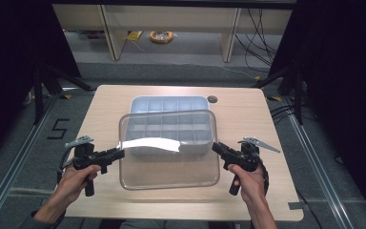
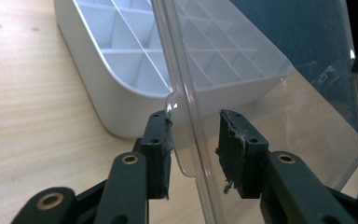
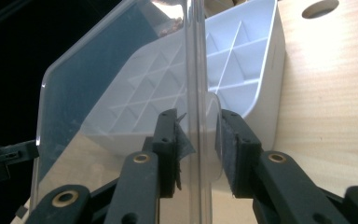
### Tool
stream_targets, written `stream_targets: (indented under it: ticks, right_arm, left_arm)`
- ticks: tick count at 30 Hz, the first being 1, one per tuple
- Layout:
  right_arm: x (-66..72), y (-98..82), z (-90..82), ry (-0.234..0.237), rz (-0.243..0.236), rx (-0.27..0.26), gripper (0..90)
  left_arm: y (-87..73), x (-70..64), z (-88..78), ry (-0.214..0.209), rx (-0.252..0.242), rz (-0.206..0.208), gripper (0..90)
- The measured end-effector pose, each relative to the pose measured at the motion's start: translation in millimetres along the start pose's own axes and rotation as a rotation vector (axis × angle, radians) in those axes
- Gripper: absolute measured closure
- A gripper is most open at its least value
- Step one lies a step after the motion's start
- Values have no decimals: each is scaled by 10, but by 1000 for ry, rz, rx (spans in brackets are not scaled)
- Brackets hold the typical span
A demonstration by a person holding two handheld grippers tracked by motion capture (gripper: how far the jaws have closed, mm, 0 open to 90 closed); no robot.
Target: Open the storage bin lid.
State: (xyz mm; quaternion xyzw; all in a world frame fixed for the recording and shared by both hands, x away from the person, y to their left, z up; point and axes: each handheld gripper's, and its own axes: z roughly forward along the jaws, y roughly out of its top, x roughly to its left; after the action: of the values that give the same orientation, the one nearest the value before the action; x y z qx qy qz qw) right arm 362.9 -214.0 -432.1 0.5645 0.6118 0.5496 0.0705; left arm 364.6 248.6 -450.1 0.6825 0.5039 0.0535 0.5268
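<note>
Basically, clear lid (image 1: 169, 157) hangs tilted over the divided white tray (image 1: 169, 102) on the tabletop (image 1: 109, 98), left tool (image 1: 116, 153) and right tool (image 1: 218, 148) each clamped on a side tab. Thin slick edges: uneven lowering could twist it loose or miss the rim.

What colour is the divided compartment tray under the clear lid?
Pale blue-grey plastic compartment tray; clearest in the left gripper view.
</note>
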Motion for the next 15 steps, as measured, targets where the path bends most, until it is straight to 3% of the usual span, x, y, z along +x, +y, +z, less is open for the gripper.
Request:
stream_targets:
  ticks: [5,8,15]
  right_arm:
    - [-40,-102,-35,-20,-8,16,694]
    - [-47,-162,-39,1,19,16,693]
    - [-25,-325,-75,2,8,40,691]
  left_arm:
    - [-65,-18,-9,-12,19,4,623]
    - [-116,-19,-31,-24,24,-1,620]
    - [-244,-17,-91,-4,26,-4,625]
